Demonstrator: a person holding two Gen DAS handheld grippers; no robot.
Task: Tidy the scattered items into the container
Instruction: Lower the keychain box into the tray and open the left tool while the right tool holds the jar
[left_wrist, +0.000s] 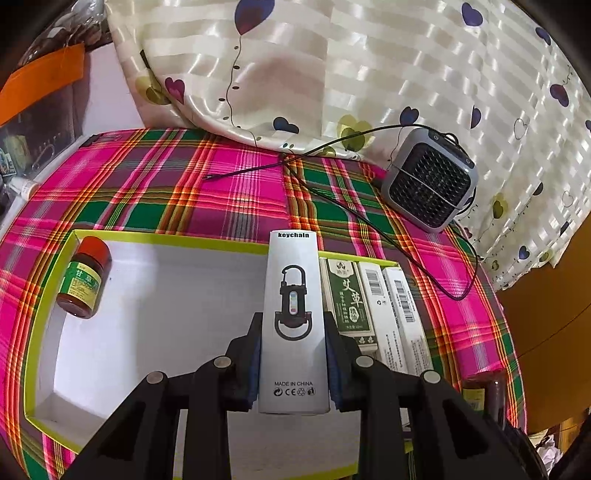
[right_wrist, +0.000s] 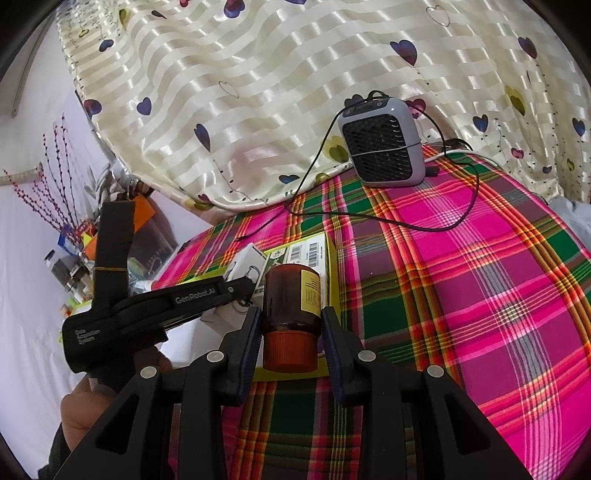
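Left gripper (left_wrist: 293, 369) clamped on the white keychain box (left_wrist: 293, 314), blue pads pressing both long sides, jaws only as wide as the box; box pointing forward, held over the interior of the container (left_wrist: 166, 242), a shallow white tray with yellow-green rim on the plaid cloth (left_wrist: 184, 184). Box looks just beside the row already packed, not yet set down as far as I can tell. Right gripper (right_wrist: 291, 332) closed on an amber bottle (right_wrist: 291, 299) with orange cap toward the camera, pads on the bottle's body; it sits at the container's near right corner, outside or over the rim, can't tell which. Already in the container: a green-labelled carton (left_wrist: 351, 299) and two white barcode cartons (left_wrist: 391, 314) side by side along the right wall, plus a second amber bottle with red cap (left_wrist: 85, 282) lying tilted in the far left corner. Judgement: well along, four items in, two in hand left to place. Grey fan unit (left_wrist: 430, 184) and its black cable (left_wrist: 369, 221) lie on the cloth well apart from the container, probably not part of the tidy. No other loose items visible on the cloth.
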